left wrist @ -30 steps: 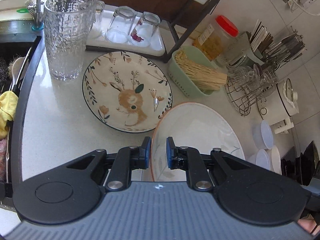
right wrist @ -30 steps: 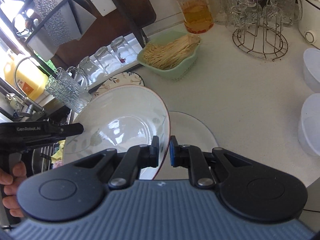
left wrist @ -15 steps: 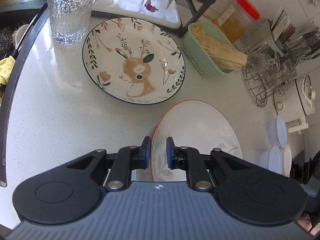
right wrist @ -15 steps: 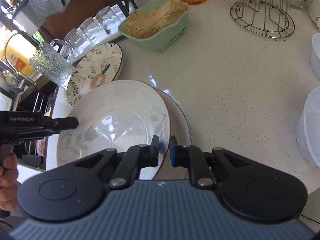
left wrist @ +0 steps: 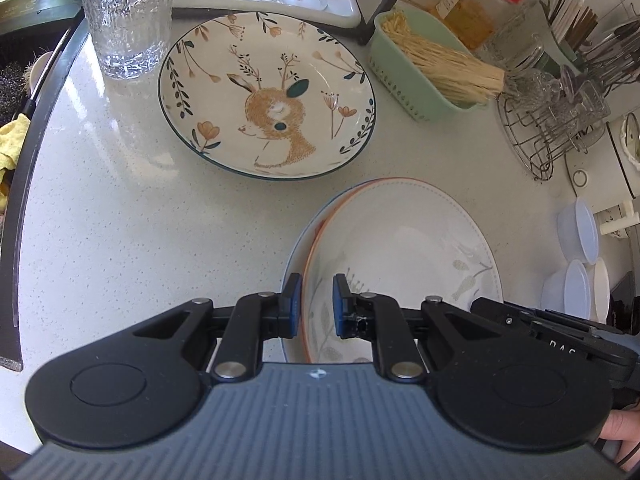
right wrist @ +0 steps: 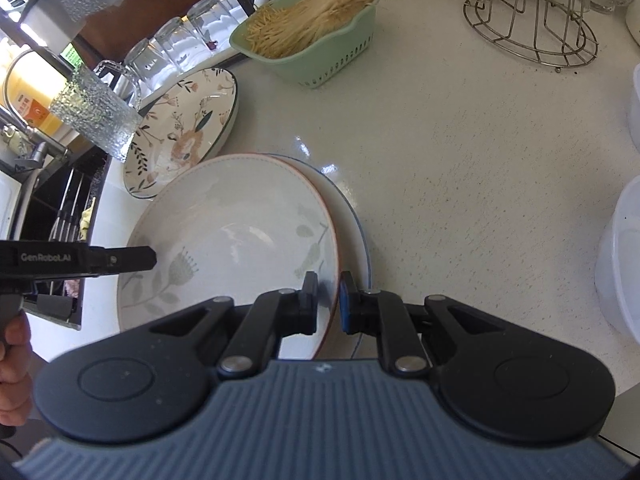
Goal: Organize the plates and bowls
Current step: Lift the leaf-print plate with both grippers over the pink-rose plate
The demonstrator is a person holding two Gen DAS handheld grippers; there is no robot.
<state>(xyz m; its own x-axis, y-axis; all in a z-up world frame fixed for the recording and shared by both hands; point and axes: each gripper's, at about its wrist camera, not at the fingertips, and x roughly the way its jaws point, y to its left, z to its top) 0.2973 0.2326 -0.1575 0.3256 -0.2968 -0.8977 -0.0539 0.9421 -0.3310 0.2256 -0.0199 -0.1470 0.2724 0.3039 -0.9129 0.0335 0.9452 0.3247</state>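
Both grippers on the same bowl (left wrist: pixel 400 248) rn. Left gripper (left wrist: pixel 313 306) has its jaws clamped over the bowl's near-left rim, right gripper (right wrist: pixel 328 304) pinches the rim on the opposite side. Bowl's white w/ an orange edge and pale leaf print, sitting nested on a blue-rimmed plate (right wrist: pixel 356 216) on the counter (left wrist: pixel 120 220), lower center of frame. Deer plate (left wrist: pixel 266 96) lies flat just beyond it, upper center, next to a textured glass (left wrist: pixel 124 16) at upper left. Green basket (right wrist: pixel 316 36) of noodles further back.
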